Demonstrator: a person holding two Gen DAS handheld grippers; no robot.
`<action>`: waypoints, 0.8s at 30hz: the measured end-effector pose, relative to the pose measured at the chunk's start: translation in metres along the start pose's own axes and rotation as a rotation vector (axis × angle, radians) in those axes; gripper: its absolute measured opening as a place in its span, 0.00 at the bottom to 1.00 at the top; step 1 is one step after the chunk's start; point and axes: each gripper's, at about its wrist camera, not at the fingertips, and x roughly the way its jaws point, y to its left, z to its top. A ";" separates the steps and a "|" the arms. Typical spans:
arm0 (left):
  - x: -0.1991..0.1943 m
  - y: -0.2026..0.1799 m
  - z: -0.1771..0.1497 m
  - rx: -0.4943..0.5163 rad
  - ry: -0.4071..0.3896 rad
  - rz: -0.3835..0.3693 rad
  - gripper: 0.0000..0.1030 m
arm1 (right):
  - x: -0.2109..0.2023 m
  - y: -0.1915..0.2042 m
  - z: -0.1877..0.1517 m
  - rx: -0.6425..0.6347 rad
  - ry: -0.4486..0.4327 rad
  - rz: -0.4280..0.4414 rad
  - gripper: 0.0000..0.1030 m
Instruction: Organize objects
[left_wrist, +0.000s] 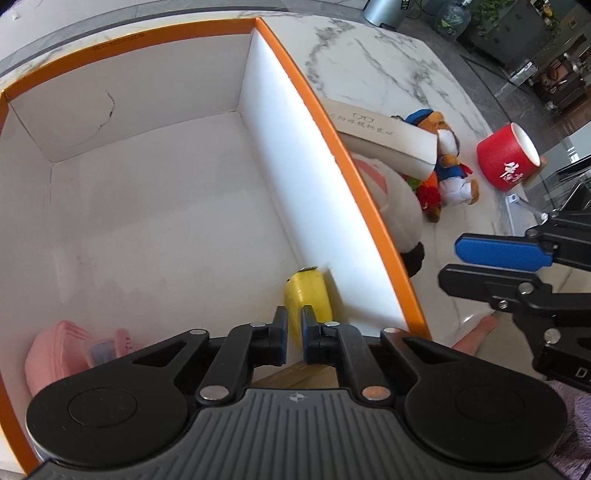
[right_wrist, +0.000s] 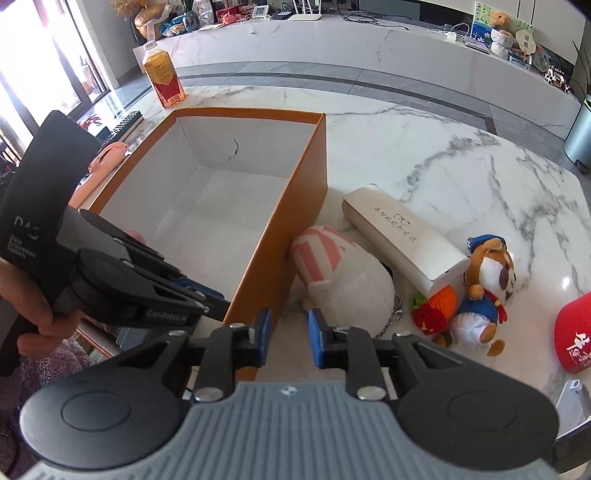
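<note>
Looking down into the orange cardboard box with white inside walls (left_wrist: 354, 177), found the left gripper (left_wrist: 293, 332) poised steeply over its near corner, jaws drawn together with nothing pinched between them. Saw a round yellow object (left_wrist: 308, 295) lying on the box floor against the side wall, just past those fingertips, and a pink zip pouch (left_wrist: 55, 354) in the other near corner. Found the right gripper (right_wrist: 290, 334) outside the box over the white marble table (right_wrist: 443, 147), jaws somewhat apart and empty. Noted, beside the box wall, a white plush toy with pink stripes (right_wrist: 343, 280), a white oblong glasses case (right_wrist: 402, 240) lying partly on it, a small brown-and-white plush bear in blue (right_wrist: 484, 288) and a red cylindrical cup (left_wrist: 506, 158) farther out.
</note>
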 end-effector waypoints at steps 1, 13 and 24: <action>0.001 -0.001 -0.001 0.004 0.006 0.016 0.08 | -0.001 0.000 -0.001 0.002 -0.003 0.002 0.23; -0.007 -0.003 0.011 -0.033 -0.076 -0.075 0.13 | -0.009 -0.006 -0.007 0.033 -0.026 0.015 0.23; 0.002 0.008 0.007 -0.020 -0.041 0.010 0.03 | -0.007 -0.005 -0.008 0.030 -0.019 0.009 0.23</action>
